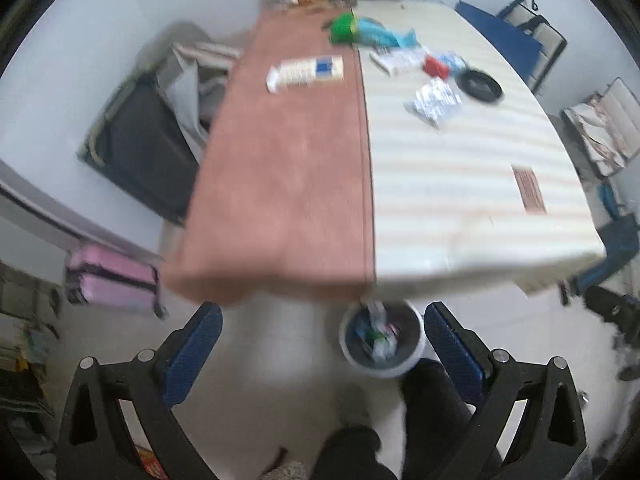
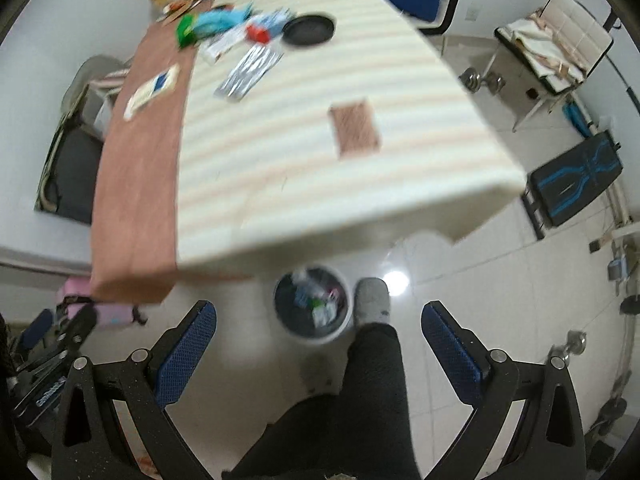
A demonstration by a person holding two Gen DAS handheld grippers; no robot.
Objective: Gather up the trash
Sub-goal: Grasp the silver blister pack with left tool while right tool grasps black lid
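Both views blurred by motion; small details soft.

Left hand-held gripper point(image 1: 322, 340): jaws wide apart, nothing between them, blue pads facing each other. Held above the floor, short of the table's near edge. Trash bin point(image 1: 382, 338) stands on the floor just ahead and slightly right of the midline, close to the right finger, partly under the table point(image 1: 460, 200) edge. Bin is white-rimmed, dark inside, with mixed wrappers already in it.

Right hand-held gripper point(image 2: 318, 338): jaws also wide apart and empty. Here the trash bin point(image 2: 314, 306) sits ahead between the fingers, a little left of centre. A grey-slippered foot point(image 2: 372, 300) touches or nearly touches the bin's right side; dark trouser leg runs back toward the camera.

Trash on the table, all at the far end, well ahead of both grippers:
- white and blue box point(image 1: 306, 72) on the reddish-brown strip, ahead-left
- green and light-blue wrapper point(image 1: 368, 32), farthest
- silver foil packet point(image 1: 436, 100), ahead-right on the striped cloth
- small red item point(image 1: 436, 66) beside a black round dish point(image 1: 480, 85)

Pink suitcase point(image 1: 114, 284) on the floor, left of the left gripper.
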